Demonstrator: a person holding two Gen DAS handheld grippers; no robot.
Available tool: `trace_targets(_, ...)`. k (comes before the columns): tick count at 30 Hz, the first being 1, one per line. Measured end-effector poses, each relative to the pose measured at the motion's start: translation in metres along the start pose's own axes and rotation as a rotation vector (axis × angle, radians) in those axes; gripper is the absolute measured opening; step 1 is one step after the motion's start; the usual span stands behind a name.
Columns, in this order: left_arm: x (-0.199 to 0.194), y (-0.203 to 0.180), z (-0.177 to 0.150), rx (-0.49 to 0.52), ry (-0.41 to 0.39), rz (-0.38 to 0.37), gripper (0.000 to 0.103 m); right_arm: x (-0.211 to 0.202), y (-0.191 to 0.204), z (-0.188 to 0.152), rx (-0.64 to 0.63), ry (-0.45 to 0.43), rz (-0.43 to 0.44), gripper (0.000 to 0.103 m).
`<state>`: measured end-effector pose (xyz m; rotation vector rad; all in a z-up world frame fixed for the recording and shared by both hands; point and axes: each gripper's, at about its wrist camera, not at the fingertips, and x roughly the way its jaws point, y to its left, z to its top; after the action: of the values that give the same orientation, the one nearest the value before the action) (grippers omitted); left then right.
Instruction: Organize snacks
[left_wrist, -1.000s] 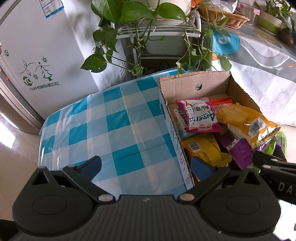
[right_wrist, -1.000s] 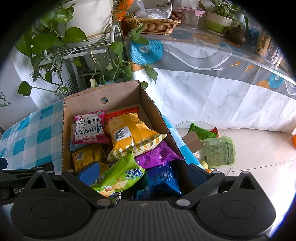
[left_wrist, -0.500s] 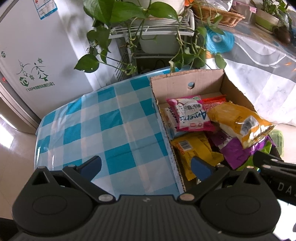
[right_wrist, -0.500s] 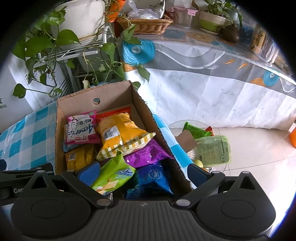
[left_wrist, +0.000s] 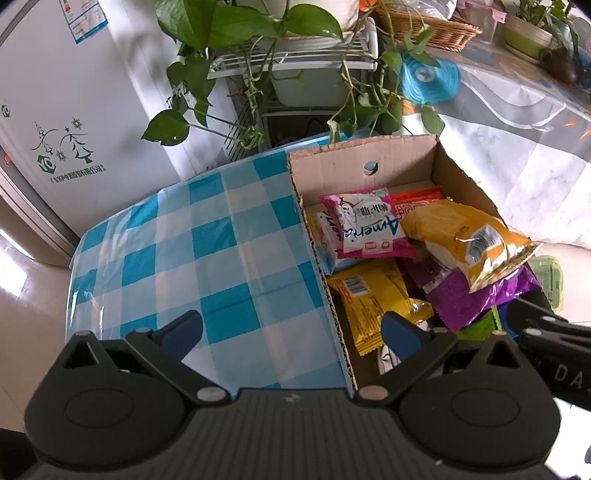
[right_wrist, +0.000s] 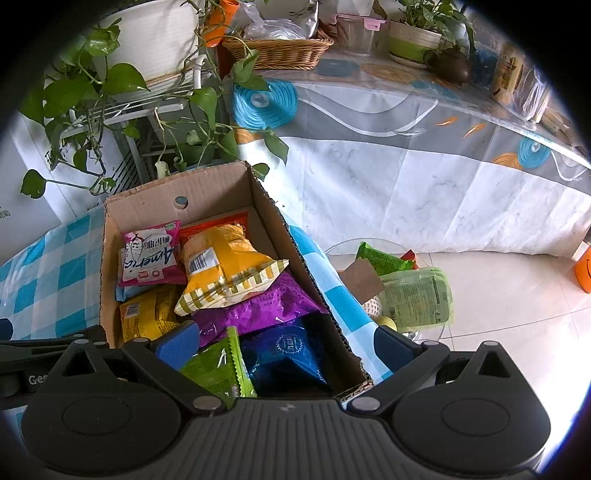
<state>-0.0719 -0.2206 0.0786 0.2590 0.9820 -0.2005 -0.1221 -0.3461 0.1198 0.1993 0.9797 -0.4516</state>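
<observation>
1. Cardboard is forming the open box (left_wrist: 399, 162), which is sitting on the right part of a table covered with a blue and white checked cloth (left_wrist: 207, 258).
2. Snack packets are lying piled inside the box: a pink packet (left_wrist: 365, 227) is resting near the far wall, a big yellow bag (left_wrist: 461, 240) is leaning across the middle, and a purple bag (right_wrist: 255, 310) is lying under its lower edge.
3. A smaller yellow packet (left_wrist: 373, 299) is sitting against the left wall, while a green packet (right_wrist: 216, 369) and a dark blue packet (right_wrist: 291, 354) are filling the near end.
4. The left gripper (left_wrist: 291, 332) is hovering released, its fingers spread wide: one blue pad (left_wrist: 183, 330) is hanging over the cloth and the other over the yellow packet, straddling the box's left wall.
5. The right gripper (right_wrist: 284, 343) is likewise gaping and gripping nothing, one pad just beside the green packet and the other outside the box's right wall.
6. A pale green pack (right_wrist: 417, 299) is lying on a low glass table (right_wrist: 343, 247) beside the box.
7. A leafy plant (left_wrist: 236, 26) is trailing from a white rack behind the table.
</observation>
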Motion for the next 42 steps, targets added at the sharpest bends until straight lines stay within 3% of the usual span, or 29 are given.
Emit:
trace_targets(13,-0.005,0.007,-0.005,-0.018,-0.005,-0.010,0.102,-0.005,0.002,-0.003,-0.001,-0.003,0.019,0.103)
trace_targets(22,-0.017,0.034,-0.014,-0.055,-0.021,-0.013,0.102,-0.016,0.016,-0.007,-0.030,-0.038,0.073,0.103)
trace_targets(42,-0.023,0.138,-0.070,-0.177,0.003,0.040,0.102,-0.039,0.110,-0.039,-0.207,-0.079,0.194,0.103)
